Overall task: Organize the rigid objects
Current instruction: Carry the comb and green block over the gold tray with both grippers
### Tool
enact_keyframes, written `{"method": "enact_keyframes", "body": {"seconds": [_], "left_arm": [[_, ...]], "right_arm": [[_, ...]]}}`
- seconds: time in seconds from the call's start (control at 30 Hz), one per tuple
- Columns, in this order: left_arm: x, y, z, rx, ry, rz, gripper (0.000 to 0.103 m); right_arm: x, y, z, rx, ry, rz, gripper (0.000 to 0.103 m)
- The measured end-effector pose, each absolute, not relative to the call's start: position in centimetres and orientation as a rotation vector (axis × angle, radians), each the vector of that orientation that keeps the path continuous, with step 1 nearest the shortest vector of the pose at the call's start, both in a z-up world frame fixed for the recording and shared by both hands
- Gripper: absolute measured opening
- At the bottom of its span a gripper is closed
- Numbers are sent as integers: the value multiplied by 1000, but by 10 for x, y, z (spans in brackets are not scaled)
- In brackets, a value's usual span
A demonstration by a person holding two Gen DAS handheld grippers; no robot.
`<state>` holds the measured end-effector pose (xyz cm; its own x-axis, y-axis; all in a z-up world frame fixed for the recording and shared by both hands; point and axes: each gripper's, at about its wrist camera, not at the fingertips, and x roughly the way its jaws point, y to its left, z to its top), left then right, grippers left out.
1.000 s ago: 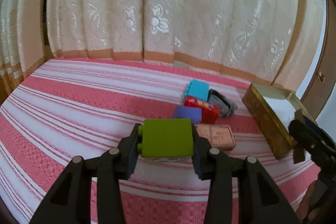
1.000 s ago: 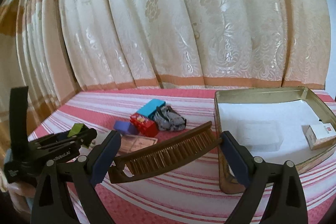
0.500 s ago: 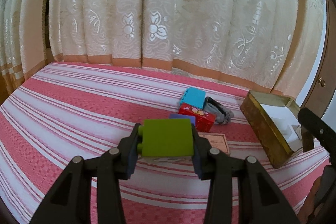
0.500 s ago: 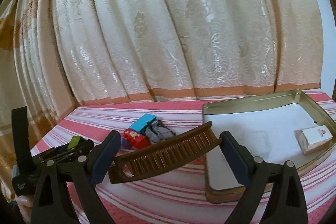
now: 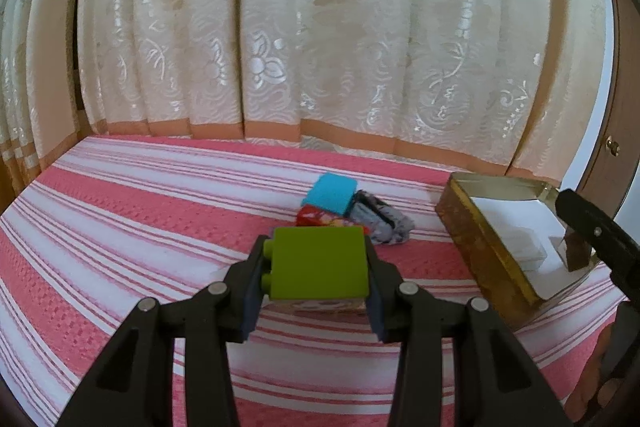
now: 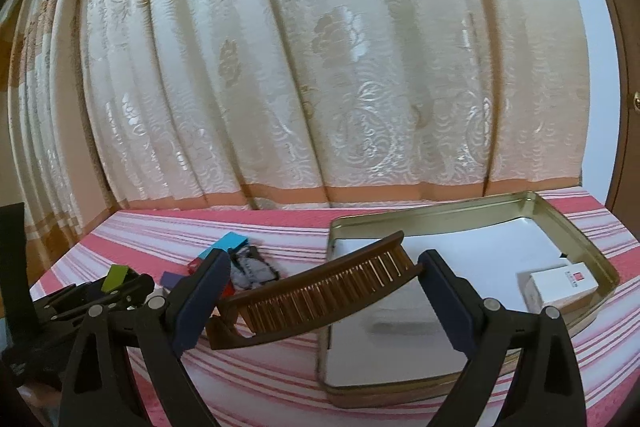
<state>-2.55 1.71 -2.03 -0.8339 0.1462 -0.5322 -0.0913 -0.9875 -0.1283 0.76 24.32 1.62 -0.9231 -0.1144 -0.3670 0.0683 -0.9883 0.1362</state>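
My left gripper [image 5: 316, 277] is shut on a green toy block [image 5: 319, 263] and holds it above the pink striped cloth [image 5: 132, 227]. My right gripper [image 6: 320, 291] is shut on a brown comb [image 6: 320, 293], held above the near left edge of the gold tin [image 6: 576, 227]. The tin also shows at the right of the left wrist view [image 5: 480, 251]. Behind the block lie a blue block [image 5: 333, 193], a red box [image 5: 316, 218] and a grey cloth bundle [image 5: 380, 223].
The tin has a white lining and holds a small white box [image 6: 558, 285]. A cream curtain [image 5: 320, 47] hangs along the far edge of the surface. A wooden door with a knob [image 5: 612, 147] stands at the right. The left gripper shows at the left of the right wrist view [image 6: 92, 297].
Both grippers have risen and moved toward the tin with their loads. The comb now overlaps the tin's left rim; the pile looks smaller and lower.
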Motion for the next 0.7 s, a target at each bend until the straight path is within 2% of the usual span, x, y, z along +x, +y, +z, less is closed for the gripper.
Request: {"method": "enact_keyframes", "body": {"seconds": [0.7], "left_arm": [[-30, 106, 6, -742, -67, 2805, 42]], "right_arm": [[-1, 321, 19, 586, -237, -3129, 96]]}}
